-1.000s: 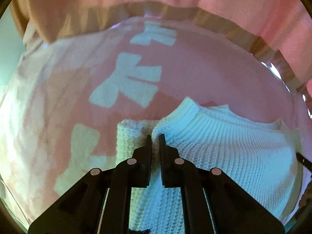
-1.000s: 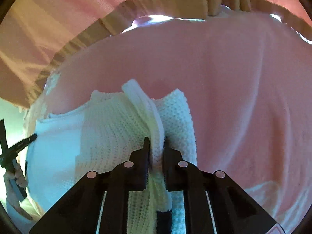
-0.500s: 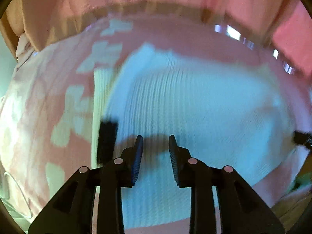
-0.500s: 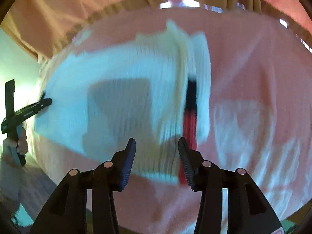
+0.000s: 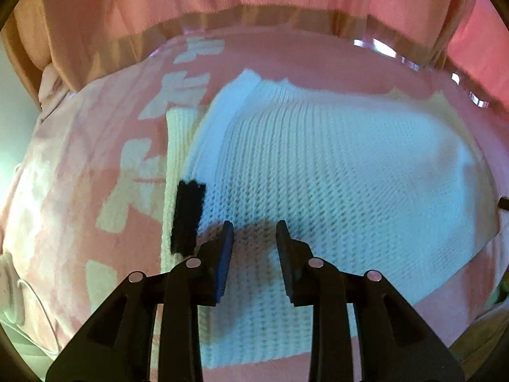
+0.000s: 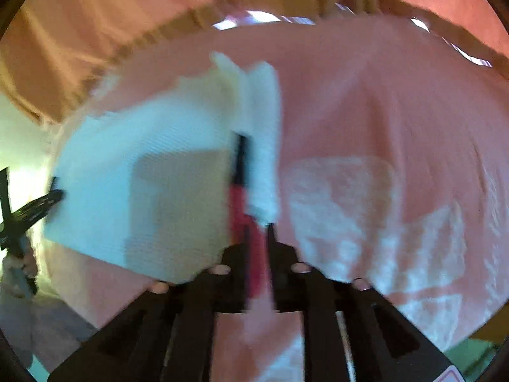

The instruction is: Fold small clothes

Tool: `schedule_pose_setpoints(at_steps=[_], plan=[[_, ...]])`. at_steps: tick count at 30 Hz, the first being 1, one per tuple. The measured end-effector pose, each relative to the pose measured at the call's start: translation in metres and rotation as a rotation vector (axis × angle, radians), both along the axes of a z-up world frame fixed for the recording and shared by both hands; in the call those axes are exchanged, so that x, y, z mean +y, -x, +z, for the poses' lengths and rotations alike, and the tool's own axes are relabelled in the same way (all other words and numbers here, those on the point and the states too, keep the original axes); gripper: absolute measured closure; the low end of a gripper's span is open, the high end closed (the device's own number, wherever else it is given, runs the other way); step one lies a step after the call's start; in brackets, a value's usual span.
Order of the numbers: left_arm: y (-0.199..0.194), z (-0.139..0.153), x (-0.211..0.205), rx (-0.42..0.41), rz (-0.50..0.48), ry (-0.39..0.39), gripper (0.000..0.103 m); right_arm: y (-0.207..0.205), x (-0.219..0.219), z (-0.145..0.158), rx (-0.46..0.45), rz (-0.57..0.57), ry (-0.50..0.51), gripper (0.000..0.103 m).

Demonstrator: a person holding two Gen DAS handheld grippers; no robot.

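Both views: white sweater (image 5: pixel 318 175); left gripper (image 5: pixel 254 232) open; right gripper (image 6: pixel 256 232) blurred, state unclear.

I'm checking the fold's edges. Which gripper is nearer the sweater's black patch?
Left. The left gripper hovers open just right of the black patch on the white sweater. The right gripper is across the sweater, by its red-and-black edge.

Pink blanket (image 5: pixel 95 165) with pale shapes covers the surface, and the white knit (image 5: pixel 334 172) lies flat on it.
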State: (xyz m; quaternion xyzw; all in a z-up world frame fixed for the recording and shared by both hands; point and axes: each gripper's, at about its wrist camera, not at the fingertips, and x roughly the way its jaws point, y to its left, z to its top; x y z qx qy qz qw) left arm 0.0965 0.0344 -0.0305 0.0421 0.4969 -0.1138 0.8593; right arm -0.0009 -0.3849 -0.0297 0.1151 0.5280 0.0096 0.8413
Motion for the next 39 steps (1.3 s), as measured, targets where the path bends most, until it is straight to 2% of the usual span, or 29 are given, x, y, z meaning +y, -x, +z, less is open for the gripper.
schedule_pose_setpoints(at_steps=[1, 3, 5, 6, 7, 8, 12, 15, 17, 19, 21, 23, 25, 28, 31, 33, 35, 36, 37, 39], plan=[[-0.001, 0.003, 0.000, 0.003, 0.008, 0.030, 0.074, -0.003, 0.007, 0.003, -0.013, 0.012, 0.005, 0.067], [-0.006, 0.004, -0.002, 0.009, 0.024, 0.037, 0.071, -0.009, 0.014, -0.003, 0.008, 0.029, 0.014, 0.067], [-0.013, -0.004, -0.002, 0.030, 0.057, 0.008, 0.070, -0.014, 0.017, -0.016, 0.049, 0.040, 0.017, 0.067], [-0.016, -0.009, 0.000, 0.048, 0.077, 0.000, 0.070, -0.017, 0.020, -0.024, 0.075, 0.052, 0.033, 0.068], [-0.018, -0.012, 0.002, 0.058, 0.086, 0.008, 0.068, -0.014, 0.026, -0.028, 0.089, 0.056, 0.051, 0.089], [-0.020, -0.014, 0.005, 0.063, 0.092, 0.017, 0.068, -0.015, 0.030, -0.033, 0.097, 0.074, 0.061, 0.094], [-0.019, -0.016, 0.009, 0.057, 0.089, 0.010, 0.069, -0.005, 0.031, -0.021, 0.033, 0.069, 0.161, 0.096], [-0.016, -0.019, 0.007, 0.038, 0.069, -0.028, 0.068, -0.001, 0.008, -0.033, 0.087, 0.013, 0.147, 0.096], [-0.015, -0.021, 0.003, 0.016, 0.058, -0.061, 0.068, 0.000, 0.011, -0.040, 0.124, 0.039, 0.147, 0.095], [-0.013, -0.019, -0.001, 0.008, 0.055, -0.086, 0.068, 0.000, 0.016, -0.034, 0.104, 0.029, 0.138, 0.093], [-0.010, -0.011, -0.005, -0.009, 0.058, -0.102, 0.069, 0.002, 0.021, -0.011, 0.026, 0.016, 0.107, 0.087], [-0.006, 0.005, -0.008, -0.057, 0.057, -0.081, 0.069, 0.003, 0.028, 0.012, -0.071, 0.017, 0.094, 0.084], [-0.007, 0.022, -0.009, -0.107, 0.066, -0.046, 0.061, -0.004, 0.034, 0.028, -0.133, 0.025, 0.055, 0.084], [-0.019, 0.040, -0.014, -0.141, 0.084, 0.026, 0.046, -0.034, 0.053, 0.032, -0.156, 0.061, 0.025, 0.085], [-0.046, 0.035, -0.028, -0.097, 0.086, 0.037, 0.044, -0.071, 0.071, 0.020, -0.122, 0.130, 0.032, 0.094], [-0.066, 0.021, -0.035, -0.061, 0.105, -0.007, 0.044, -0.095, 0.074, -0.002, -0.052, 0.133, 0.097, 0.097], [-0.080, 0.003, -0.037, -0.021, 0.139, -0.054, 0.044, -0.114, 0.058, -0.040, 0.074, 0.071, 0.195, 0.098], [-0.087, -0.008, -0.034, 0.010, 0.152, -0.076, 0.043, -0.118, 0.048, -0.046, 0.089, 0.047, 0.148, 0.100], [-0.089, -0.014, -0.032, 0.026, 0.160, -0.068, 0.042, -0.119, 0.038, -0.038, 0.086, 0.010, 0.083, 0.099], [-0.088, -0.007, -0.027, 0.016, 0.173, -0.027, 0.043, -0.116, 0.038, -0.016, 0.005, 0.011, 0.063, 0.099]])
